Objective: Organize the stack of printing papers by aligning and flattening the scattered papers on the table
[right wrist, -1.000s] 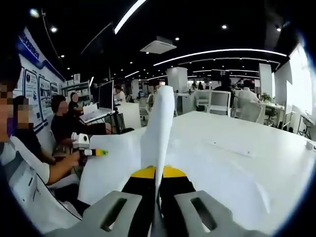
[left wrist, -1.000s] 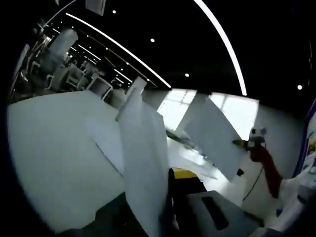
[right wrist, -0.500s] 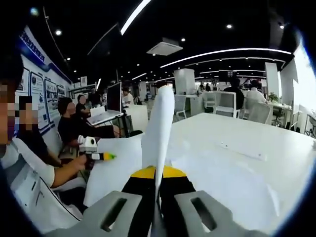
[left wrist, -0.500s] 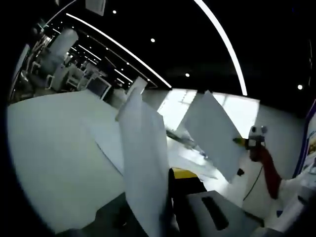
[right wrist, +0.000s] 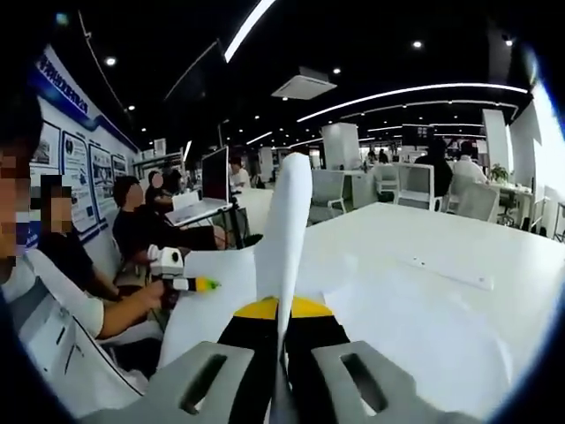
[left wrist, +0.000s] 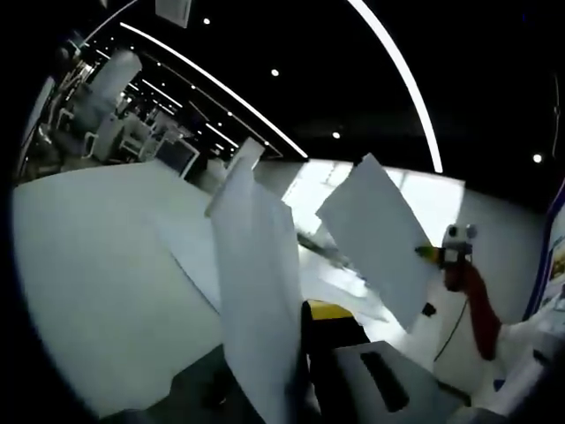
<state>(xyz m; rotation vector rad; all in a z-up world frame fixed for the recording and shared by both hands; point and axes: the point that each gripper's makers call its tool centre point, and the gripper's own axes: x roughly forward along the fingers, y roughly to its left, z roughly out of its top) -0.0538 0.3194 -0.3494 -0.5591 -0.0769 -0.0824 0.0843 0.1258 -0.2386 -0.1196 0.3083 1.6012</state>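
The papers are split: one sheet is clamped edge-on between the jaws of the left gripper, raised above the white table; a second sheet is pinched the same way by the right gripper, also lifted off the table; in the left gripper view that second sheet hangs in the air to the right of the first, well apart from it; more loose sheets lie flat on the table just beyond the left-held sheet; by my reading, the task is in its early part; nothing is stacked yet, and the lifted sheets must be brought together, squared and pressed flat on the table; seated people are past the table's left edge.
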